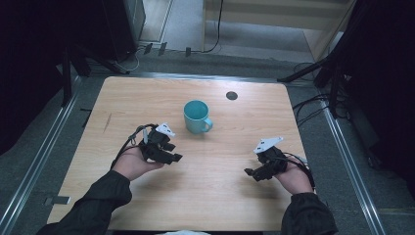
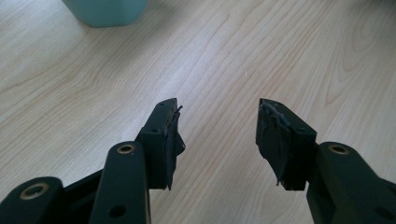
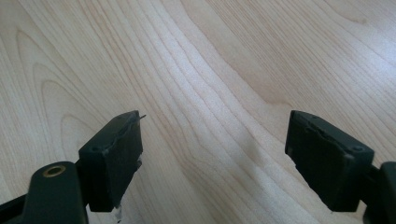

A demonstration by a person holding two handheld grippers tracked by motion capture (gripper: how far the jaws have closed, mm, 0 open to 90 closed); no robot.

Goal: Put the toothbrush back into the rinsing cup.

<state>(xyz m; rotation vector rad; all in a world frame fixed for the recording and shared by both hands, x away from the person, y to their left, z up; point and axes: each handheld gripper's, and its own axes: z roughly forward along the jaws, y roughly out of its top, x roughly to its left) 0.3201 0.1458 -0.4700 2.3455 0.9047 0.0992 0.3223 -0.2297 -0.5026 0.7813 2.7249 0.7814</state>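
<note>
A teal mug [image 1: 197, 116] stands upright near the middle of the wooden table [image 1: 147, 98], its handle turned to the right. My left gripper [image 1: 172, 152] hovers just left of and in front of the mug, jaws open with nothing between them. In the left gripper view [image 2: 218, 122] the jaws point at bare wood, and the mug's base [image 2: 105, 10] shows at the top left. My right gripper [image 1: 250, 172] sits at the front right of the table, well apart from the mug. Its jaws [image 3: 212, 140] stand wide open over bare wood.
A small dark round spot [image 1: 232, 95] marks the table near its far edge. Metal rails [image 1: 44, 156] run along both sides of the table. Cables [image 1: 313, 105] and dark stands lie on the floor beyond the far corners.
</note>
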